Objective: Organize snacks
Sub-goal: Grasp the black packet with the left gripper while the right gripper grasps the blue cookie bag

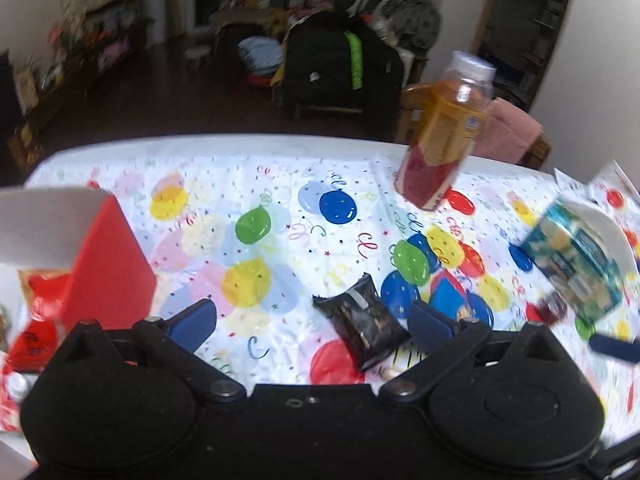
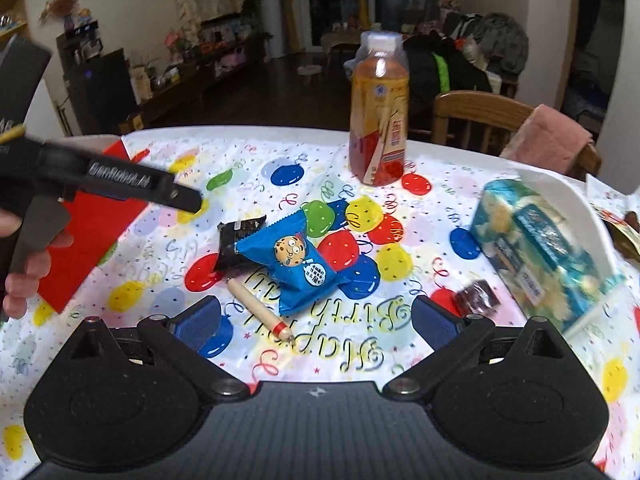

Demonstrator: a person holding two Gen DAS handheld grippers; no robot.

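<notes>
A black snack packet [image 1: 362, 322] lies on the balloon tablecloth between the fingers of my open left gripper [image 1: 312, 326], nearer the right pad. Beside it lies a blue cookie packet [image 2: 298, 264], overlapping the black packet [image 2: 238, 240]; it is straight ahead of my open right gripper [image 2: 316, 326], which holds nothing. A teal packet [image 2: 540, 248] rests tilted in a white tray [image 2: 560, 188] at the right. A small dark red snack [image 2: 478, 298] sits by the tray's near corner. A red bag [image 1: 36, 300] lies inside the red box [image 1: 108, 256] at the left.
An orange drink bottle [image 2: 378, 112] stands at the far side of the table. A wooden pencil-like stick [image 2: 260, 308] lies near the blue packet. A hand [image 2: 24, 264] holds the left gripper's handle. Wooden chairs [image 2: 480, 116] stand behind the table's far edge.
</notes>
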